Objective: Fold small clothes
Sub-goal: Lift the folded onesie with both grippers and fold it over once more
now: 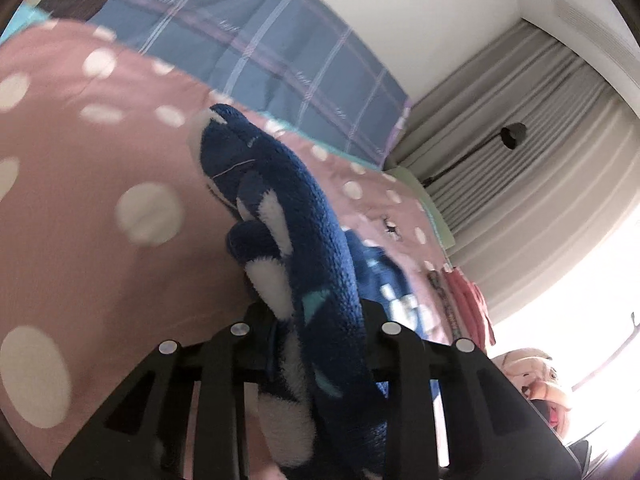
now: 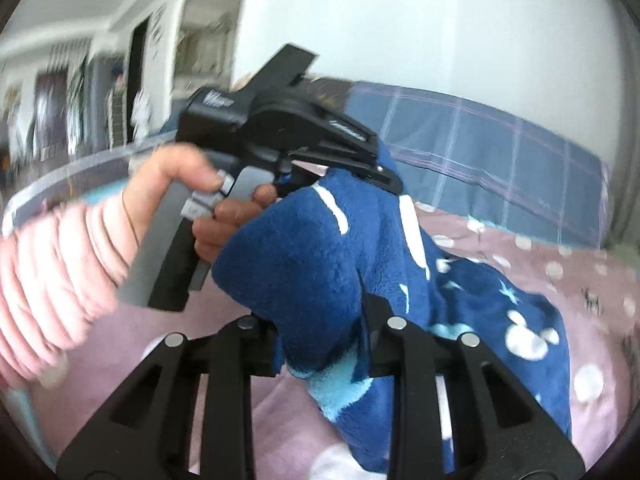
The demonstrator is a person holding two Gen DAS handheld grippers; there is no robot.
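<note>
- Sleeve (image 2: 44, 280): pink, ribbed, at the far left of the right wrist view; the hand (image 2: 188, 200) beyond it grips the grey-and-black handle of the left tool (image 2: 384, 172).
- Left tool: jaws pressed together on an upper edge of the garment (image 2: 320, 264). In its own view the left tool (image 1: 316, 320) has a thick fold of the fleece clamped between its fingers.
- Garment: dark blue fleece with white and light-blue shapes. It is held up off the bed (image 2: 560, 272) between the two tools, its right part trailing down onto the bed.
- Right tool (image 2: 320, 340): jaws pinching a lower bunch of the same garment, just below the left tool.
- Bed: pink cover with white dots. A blue checked pillow (image 1: 256, 36) lies at its far end against the white wall.
- Curtain (image 1: 520, 152): grey, pleated, at the right of the left wrist view, beside bright window light.
</note>
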